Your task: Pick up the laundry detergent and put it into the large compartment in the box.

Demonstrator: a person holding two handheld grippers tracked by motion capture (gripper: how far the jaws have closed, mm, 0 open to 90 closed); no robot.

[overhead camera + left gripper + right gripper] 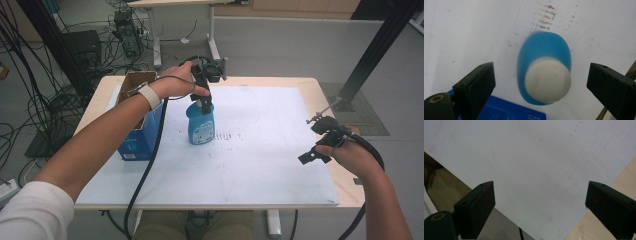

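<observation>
A blue bottle [201, 123] with a white cap stands upright on the white sheet [260, 150], just right of the blue box [141, 135]. My left gripper [205, 98] hangs directly above it, pointing down. In the left gripper view the bottle [544, 70] shows end-on, its white cap [548, 82] between the two wide-apart jaws, and the left gripper [541, 82] is open and touches nothing. My right gripper [315, 152] is held over the table's right side, near the sheet's corner. It too is open [540, 205], with bare sheet between its jaws.
An open cardboard box [135, 85] sits behind the blue box at the table's left. Brown smudges [227, 136] mark the sheet right of the bottle. A black post [380, 45] rises beyond the right edge. Cables and equipment lie on the floor at the back left.
</observation>
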